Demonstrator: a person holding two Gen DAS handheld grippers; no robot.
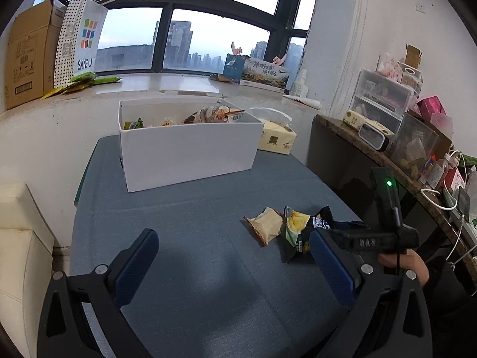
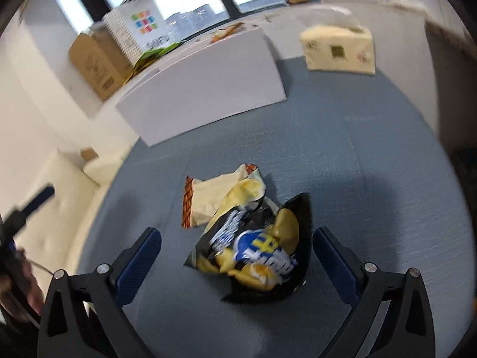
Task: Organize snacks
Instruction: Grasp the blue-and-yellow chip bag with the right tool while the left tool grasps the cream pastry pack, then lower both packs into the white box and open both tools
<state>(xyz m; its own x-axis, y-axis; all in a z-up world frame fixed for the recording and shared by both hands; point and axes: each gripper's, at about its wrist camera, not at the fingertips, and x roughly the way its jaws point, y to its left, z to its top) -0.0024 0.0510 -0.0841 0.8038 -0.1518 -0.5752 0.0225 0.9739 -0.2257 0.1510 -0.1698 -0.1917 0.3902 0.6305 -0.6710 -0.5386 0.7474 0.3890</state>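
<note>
The left gripper (image 1: 234,256) hangs over the near part of the desk (image 1: 184,208) with its blue-padded fingers (image 1: 137,262) spread wide and nothing between them. The right gripper (image 2: 237,256) is also spread wide, its fingers on either side of a black chip bag (image 2: 256,256) without touching it; the bag lies crumpled on the blue-grey cloth toward the desk's right edge. The right wrist view is blurred, so the print on the bag is hard to read.

Just beyond the black chip bag, overlapping its top, lies a second bag in green and yellow (image 1: 295,226), and touching that one on the left is a cream snack packet (image 1: 265,226) with a brown crimped edge. All three sit together in one little heap.

At the far side of the desk stands an open white box (image 1: 187,149), already holding several snack packs (image 1: 214,113). Just beside its right end, at the far right corner, rests a yellow tissue pack (image 1: 275,138).

A hand (image 1: 408,265) grips the right gripper's handle at the desk's right edge.
</note>
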